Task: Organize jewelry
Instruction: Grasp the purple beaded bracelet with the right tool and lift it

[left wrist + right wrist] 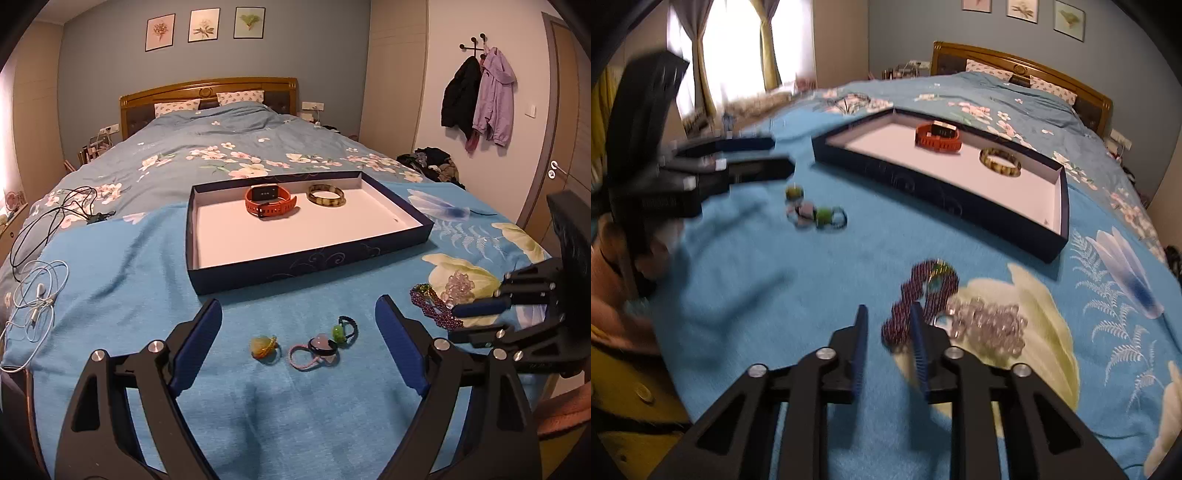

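Note:
A dark blue tray [310, 264] on the bed holds a red watch [269, 201] and a yellowish bangle [327, 194]. In front of it lie three small stone-topped loops: yellow [263, 346], pink [317, 349] and green [343, 330]. My left gripper [298, 306] hangs wide open over them, touching none. To the right a purple bead bracelet [916, 291] lies beside a clear crystal bracelet [990, 328]. My right gripper [888, 310] is narrowed around the purple bracelet's near end. A gap shows beside the left pad, so the bracelet is not gripped.
White earphones [37, 295] and a black cable [55, 218] lie on the bed's left side. Dark clothes [436, 162] are piled past the right edge. A person's yellow sleeve [628, 406] is at the left of the right wrist view.

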`<state>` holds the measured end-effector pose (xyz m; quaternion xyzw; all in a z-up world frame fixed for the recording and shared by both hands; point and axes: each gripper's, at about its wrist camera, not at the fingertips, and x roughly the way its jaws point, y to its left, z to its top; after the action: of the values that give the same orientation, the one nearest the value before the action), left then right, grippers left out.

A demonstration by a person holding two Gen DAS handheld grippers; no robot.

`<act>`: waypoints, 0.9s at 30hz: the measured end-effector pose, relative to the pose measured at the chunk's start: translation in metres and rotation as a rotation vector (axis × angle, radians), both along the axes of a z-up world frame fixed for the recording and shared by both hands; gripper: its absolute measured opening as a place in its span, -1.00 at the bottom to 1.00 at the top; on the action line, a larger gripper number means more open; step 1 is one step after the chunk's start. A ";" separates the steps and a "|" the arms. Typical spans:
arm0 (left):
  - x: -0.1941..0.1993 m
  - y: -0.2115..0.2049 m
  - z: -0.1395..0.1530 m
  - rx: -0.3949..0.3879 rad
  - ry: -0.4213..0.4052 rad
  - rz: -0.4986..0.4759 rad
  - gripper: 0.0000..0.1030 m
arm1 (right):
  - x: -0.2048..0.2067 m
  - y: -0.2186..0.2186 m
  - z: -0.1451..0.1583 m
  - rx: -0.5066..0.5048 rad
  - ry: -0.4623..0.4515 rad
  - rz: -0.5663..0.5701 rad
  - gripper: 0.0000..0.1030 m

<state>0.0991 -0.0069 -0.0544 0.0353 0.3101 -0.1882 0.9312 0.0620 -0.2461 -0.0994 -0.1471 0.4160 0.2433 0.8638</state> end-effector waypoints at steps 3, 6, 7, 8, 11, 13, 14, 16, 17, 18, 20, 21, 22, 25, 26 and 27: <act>0.000 -0.001 0.000 0.000 -0.002 -0.007 0.64 | -0.001 0.000 -0.001 0.015 0.000 -0.009 -0.76; 0.000 -0.001 0.000 -0.004 0.001 -0.006 0.65 | 0.001 0.000 -0.001 0.017 -0.004 -0.012 -0.81; 0.000 0.000 -0.001 -0.004 0.002 -0.006 0.65 | 0.002 -0.001 0.001 0.023 -0.009 -0.011 -0.82; 0.000 0.000 -0.001 -0.005 0.003 -0.008 0.65 | 0.002 -0.002 0.004 0.037 -0.018 -0.011 -0.83; -0.001 0.002 -0.001 -0.009 0.005 -0.016 0.65 | 0.008 -0.008 0.020 0.090 -0.055 -0.023 -0.83; 0.001 0.002 -0.001 -0.014 0.011 -0.020 0.65 | 0.016 -0.014 0.029 0.129 -0.069 -0.040 -0.83; 0.001 0.002 -0.002 -0.013 0.014 -0.023 0.65 | 0.022 -0.018 0.034 0.146 -0.086 -0.056 -0.83; 0.001 0.000 -0.002 -0.003 0.014 -0.030 0.65 | 0.033 -0.025 0.041 0.178 -0.097 -0.081 -0.83; 0.000 -0.001 -0.002 0.002 0.011 -0.035 0.65 | 0.038 -0.029 0.044 0.205 -0.095 -0.091 -0.83; -0.001 -0.001 -0.002 0.004 0.009 -0.039 0.65 | 0.042 -0.031 0.045 0.217 -0.096 -0.099 -0.83; -0.002 -0.002 -0.002 0.003 0.009 -0.051 0.65 | 0.048 -0.037 0.050 0.235 -0.104 -0.118 -0.83; -0.002 -0.002 -0.003 0.001 0.010 -0.057 0.65 | 0.049 -0.038 0.051 0.242 -0.108 -0.124 -0.83; -0.003 -0.002 -0.003 -0.003 0.012 -0.064 0.65 | 0.050 -0.039 0.054 0.251 -0.114 -0.129 -0.83; -0.003 -0.002 -0.005 -0.012 0.024 -0.083 0.59 | 0.049 -0.041 0.058 0.271 -0.122 -0.129 -0.83; -0.004 -0.002 -0.006 -0.012 0.027 -0.088 0.56 | 0.049 -0.040 0.058 0.273 -0.121 -0.127 -0.83; -0.003 -0.003 -0.006 -0.009 0.030 -0.095 0.48 | 0.048 -0.040 0.058 0.274 -0.120 -0.127 -0.83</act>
<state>0.0957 -0.0100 -0.0609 0.0427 0.3212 -0.2339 0.9167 0.1104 -0.2861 -0.0419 -0.0158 0.3349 0.2334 0.9128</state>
